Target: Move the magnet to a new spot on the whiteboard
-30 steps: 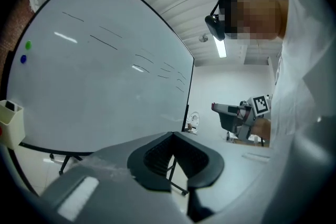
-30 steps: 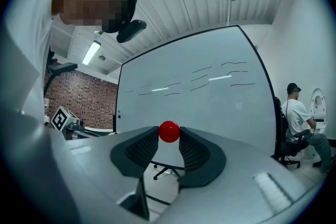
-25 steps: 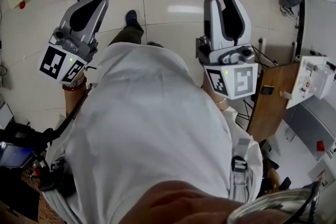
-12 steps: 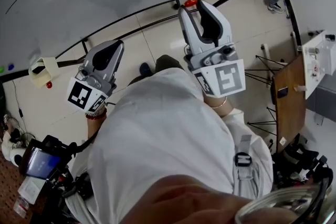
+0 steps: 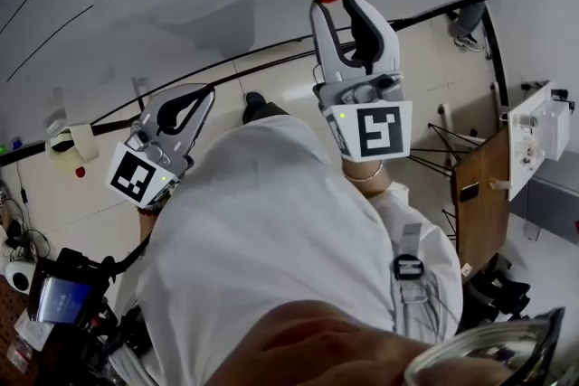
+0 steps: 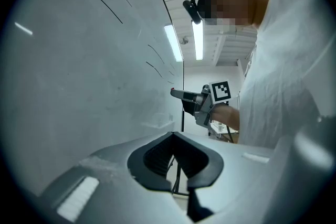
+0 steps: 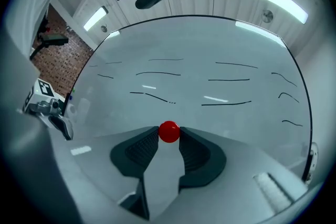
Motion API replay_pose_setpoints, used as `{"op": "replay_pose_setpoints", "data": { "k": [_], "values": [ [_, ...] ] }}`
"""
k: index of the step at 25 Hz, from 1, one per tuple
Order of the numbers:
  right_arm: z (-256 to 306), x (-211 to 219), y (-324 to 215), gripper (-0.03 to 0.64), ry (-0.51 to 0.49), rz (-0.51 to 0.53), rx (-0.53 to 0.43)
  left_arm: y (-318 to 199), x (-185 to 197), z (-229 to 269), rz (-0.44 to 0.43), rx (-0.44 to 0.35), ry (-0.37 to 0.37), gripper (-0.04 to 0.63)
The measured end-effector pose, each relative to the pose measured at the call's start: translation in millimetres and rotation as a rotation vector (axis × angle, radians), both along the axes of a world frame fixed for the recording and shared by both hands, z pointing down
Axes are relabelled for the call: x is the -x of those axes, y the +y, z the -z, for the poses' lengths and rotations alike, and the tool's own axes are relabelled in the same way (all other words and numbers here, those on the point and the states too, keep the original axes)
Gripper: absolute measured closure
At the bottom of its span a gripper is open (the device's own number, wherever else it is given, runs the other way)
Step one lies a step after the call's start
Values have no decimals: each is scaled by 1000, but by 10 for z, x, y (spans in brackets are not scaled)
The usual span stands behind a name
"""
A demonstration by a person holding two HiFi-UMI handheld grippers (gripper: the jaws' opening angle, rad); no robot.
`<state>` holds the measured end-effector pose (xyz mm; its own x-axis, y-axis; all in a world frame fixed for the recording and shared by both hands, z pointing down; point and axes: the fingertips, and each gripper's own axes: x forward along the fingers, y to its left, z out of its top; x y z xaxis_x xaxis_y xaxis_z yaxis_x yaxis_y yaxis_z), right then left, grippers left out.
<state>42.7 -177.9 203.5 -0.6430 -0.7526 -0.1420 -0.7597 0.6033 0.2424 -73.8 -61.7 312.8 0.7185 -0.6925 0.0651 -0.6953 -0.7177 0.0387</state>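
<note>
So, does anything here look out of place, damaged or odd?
Nothing stands out. The right gripper holds the red magnet squarely at its jaw tips before the whiteboard; the left gripper is shut and empty.

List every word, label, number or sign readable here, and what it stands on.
None can be read as text.
Left gripper and right gripper: square black-and-white marker patterns on their cubes, no letters.
Whiteboard: black pen strokes only, no words.
Magnet: plain red, no print.
Small screen, head view's lower left: too small to read.
</note>
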Motion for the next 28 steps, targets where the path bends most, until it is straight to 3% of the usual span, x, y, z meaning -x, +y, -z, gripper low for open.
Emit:
{"op": "replay_pose_setpoints", "data": {
  "k": [4, 9, 14, 21, 25, 28],
  "values": [
    [117, -139, -131, 489, -52, -31, 6, -96, -180, 262, -34, -39, 93, 594],
    [213, -280, -254, 489, -91, -51, 8, -244, -438, 381, -103, -65, 65, 593],
    [140, -181, -220, 489, -75, -43, 7, -287, -358, 328, -86, -57, 72, 592],
    [228, -403, -273, 489, -93, -65, -11, -339, -445, 416, -66, -56, 68, 594],
    [239, -383, -125, 489, -193, -28, 22, -226, -289, 348, -43, -48, 91, 593],
    [180, -298, 99, 489, -204, -24, 29, -47, -141, 229, -30, -28, 105, 592]
  ]
}}
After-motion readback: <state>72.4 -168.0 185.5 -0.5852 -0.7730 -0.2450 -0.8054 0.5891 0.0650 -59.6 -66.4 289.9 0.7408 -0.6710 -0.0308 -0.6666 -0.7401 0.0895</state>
